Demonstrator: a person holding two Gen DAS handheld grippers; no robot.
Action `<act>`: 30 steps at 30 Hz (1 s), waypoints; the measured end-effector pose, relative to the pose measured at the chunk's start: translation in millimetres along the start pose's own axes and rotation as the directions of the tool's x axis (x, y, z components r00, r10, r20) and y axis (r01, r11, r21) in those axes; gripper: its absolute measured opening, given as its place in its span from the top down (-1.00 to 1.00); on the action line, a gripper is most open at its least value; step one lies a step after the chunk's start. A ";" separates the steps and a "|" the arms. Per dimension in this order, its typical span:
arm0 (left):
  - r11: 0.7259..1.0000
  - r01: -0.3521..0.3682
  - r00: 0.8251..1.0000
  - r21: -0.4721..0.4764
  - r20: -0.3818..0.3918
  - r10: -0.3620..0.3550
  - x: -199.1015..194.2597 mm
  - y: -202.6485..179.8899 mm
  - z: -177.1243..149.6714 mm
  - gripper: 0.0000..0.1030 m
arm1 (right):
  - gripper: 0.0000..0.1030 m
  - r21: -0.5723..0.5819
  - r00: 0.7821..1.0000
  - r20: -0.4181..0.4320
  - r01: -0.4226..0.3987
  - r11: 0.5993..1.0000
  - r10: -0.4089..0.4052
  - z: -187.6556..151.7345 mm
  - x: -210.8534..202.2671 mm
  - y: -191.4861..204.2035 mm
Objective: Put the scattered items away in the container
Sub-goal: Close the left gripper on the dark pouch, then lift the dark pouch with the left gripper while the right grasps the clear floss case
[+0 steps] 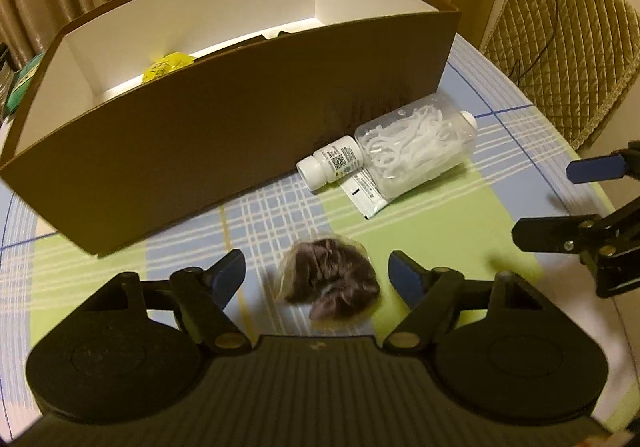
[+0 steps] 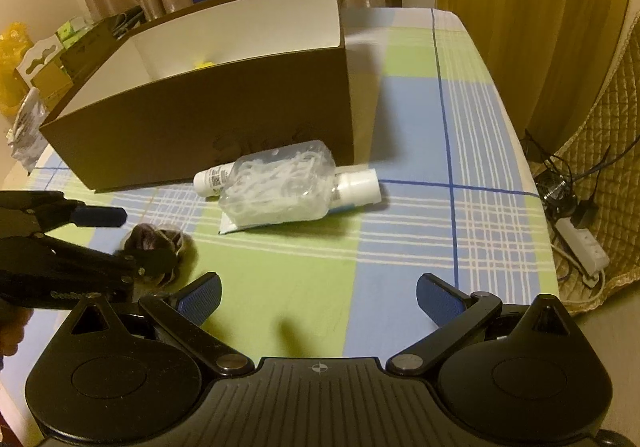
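A brown cardboard box (image 1: 240, 135) (image 2: 224, 119) with a white inside stands on the checked tablecloth and holds a yellow item (image 1: 168, 65). In front of it lie a small white bottle (image 1: 332, 163) (image 2: 210, 179), a clear bottle of white picks (image 1: 416, 143) (image 2: 280, 183) and, under that, a white tube (image 1: 366, 195) (image 2: 356, 185). A dark brown scrunchie in clear wrap (image 1: 328, 283) (image 2: 148, 237) lies between the fingers of my left gripper (image 1: 318, 273) (image 2: 132, 239), which is open; the pads stand clear of it. My right gripper (image 2: 320, 295) (image 1: 560, 203) is open over bare cloth, to the right of the scrunchie.
A chair with a quilted cover (image 1: 560, 47) stands past the table's right edge. A power strip and cables (image 2: 580, 243) lie on the floor there. Small cartons and bags (image 2: 48, 63) crowd the table left of the box. Curtains and printed cartons rise behind.
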State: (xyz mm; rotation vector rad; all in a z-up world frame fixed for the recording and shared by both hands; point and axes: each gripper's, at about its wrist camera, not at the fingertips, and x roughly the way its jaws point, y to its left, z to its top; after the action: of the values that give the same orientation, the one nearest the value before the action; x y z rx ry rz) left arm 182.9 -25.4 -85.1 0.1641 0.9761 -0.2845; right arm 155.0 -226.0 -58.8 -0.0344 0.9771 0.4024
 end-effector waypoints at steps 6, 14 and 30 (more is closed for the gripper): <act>0.999 0.033 0.999 0.033 -0.030 -0.032 18.3 2.9 2.7 -0.04 | -0.96 -0.026 1.000 0.021 -0.014 1.000 0.014 8.6 8.1 5.4; 0.997 0.076 0.997 -0.024 -0.015 -0.076 16.2 23.0 -1.1 0.47 | -0.96 -0.113 0.999 0.051 -0.012 0.994 0.018 22.2 28.6 29.3; 0.981 -0.030 0.999 -0.193 -0.018 0.027 11.2 74.2 -37.2 0.49 | -0.95 -0.240 0.981 0.141 0.166 0.957 -0.135 30.4 84.3 61.1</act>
State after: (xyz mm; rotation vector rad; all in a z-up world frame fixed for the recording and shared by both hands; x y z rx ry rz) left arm 182.4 53.1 -114.3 0.0027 1.0101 -0.1614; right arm 199.5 -136.4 -100.8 -0.3085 0.7908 0.3808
